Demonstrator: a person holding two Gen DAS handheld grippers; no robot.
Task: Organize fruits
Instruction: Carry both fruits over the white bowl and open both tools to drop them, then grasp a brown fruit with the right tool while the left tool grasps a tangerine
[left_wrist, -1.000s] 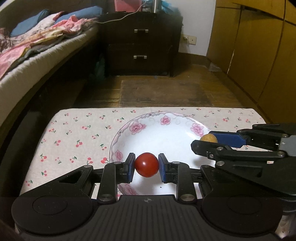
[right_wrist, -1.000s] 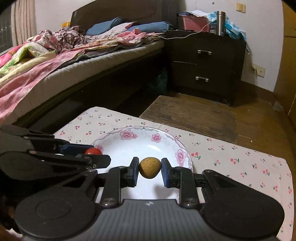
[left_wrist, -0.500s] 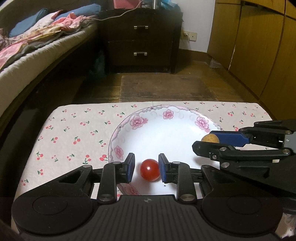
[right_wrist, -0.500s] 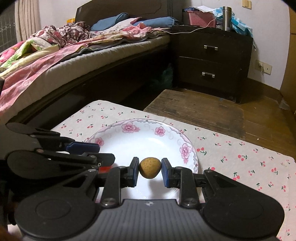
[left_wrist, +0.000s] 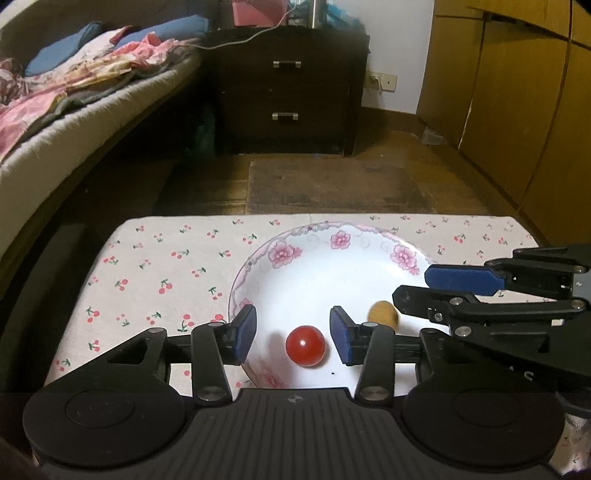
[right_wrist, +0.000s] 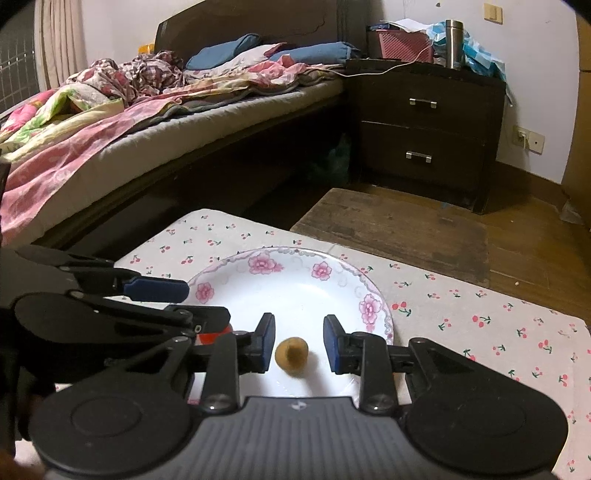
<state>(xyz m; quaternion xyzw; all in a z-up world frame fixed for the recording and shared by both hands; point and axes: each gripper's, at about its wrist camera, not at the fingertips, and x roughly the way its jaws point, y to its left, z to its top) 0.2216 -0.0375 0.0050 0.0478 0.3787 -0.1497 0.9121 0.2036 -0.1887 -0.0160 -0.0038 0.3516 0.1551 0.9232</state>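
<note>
A white plate (left_wrist: 332, 269) with pink flowers sits on the cherry-print tablecloth (left_wrist: 166, 266). A red cherry tomato (left_wrist: 305, 345) lies on the plate's near part, between the pads of my left gripper (left_wrist: 292, 330), whose jaws are opening and do not touch it. A small brown fruit (right_wrist: 291, 353) lies on the plate (right_wrist: 295, 291) between the pads of my right gripper (right_wrist: 299, 341), with a gap on both sides. From the left wrist, the brown fruit (left_wrist: 383, 314) shows just below the right gripper (left_wrist: 417, 290). The left gripper (right_wrist: 207, 302) hides most of the tomato (right_wrist: 212, 338).
The cloth-covered table ends just behind the plate, with wooden floor and a low wooden board (left_wrist: 332, 184) beyond. A bed (right_wrist: 110, 129) runs along the left, a dark nightstand (left_wrist: 291, 92) stands at the back, and wooden cupboards (left_wrist: 517, 110) line the right.
Both grippers have let go. The tomato dropped from the left pads onto the plate as they spread. The brown fruit left the right pads, which parted in the last half second.
</note>
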